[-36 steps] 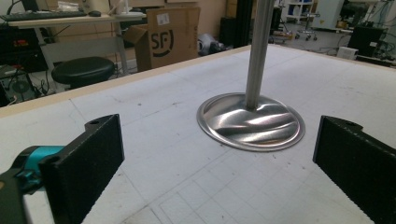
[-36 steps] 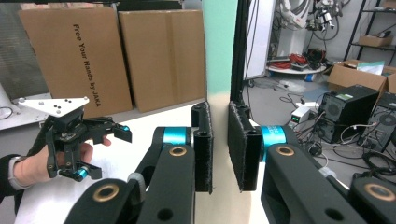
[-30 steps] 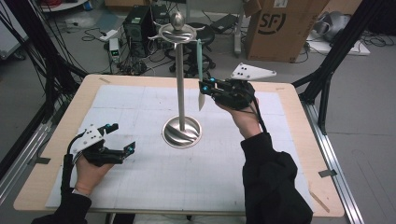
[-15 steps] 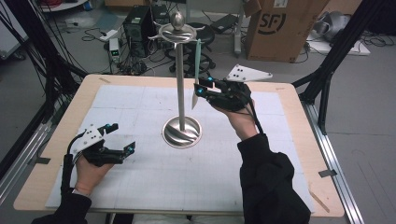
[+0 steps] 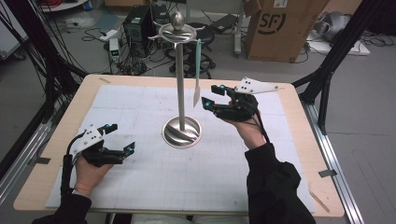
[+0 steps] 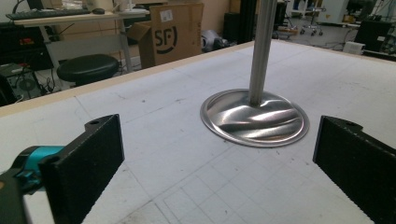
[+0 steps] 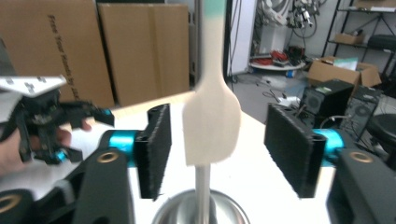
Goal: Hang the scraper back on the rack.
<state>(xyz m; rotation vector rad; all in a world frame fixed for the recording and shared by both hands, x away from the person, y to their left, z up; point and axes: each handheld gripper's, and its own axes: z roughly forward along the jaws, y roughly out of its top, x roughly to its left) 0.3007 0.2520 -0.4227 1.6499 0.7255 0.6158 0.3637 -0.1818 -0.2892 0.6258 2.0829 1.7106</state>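
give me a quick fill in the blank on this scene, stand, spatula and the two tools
1. The pale spatula hangs from the top of the metal stand, with its blade pointing ____.
2. In the right gripper view, the spatula's blade sits ____ the two black jaws of the right tool.
3. The left tool is open and holds ____.
4. The stand's round base rests on the white ____ covering the table.

Missing words: down; between; nothing; mat
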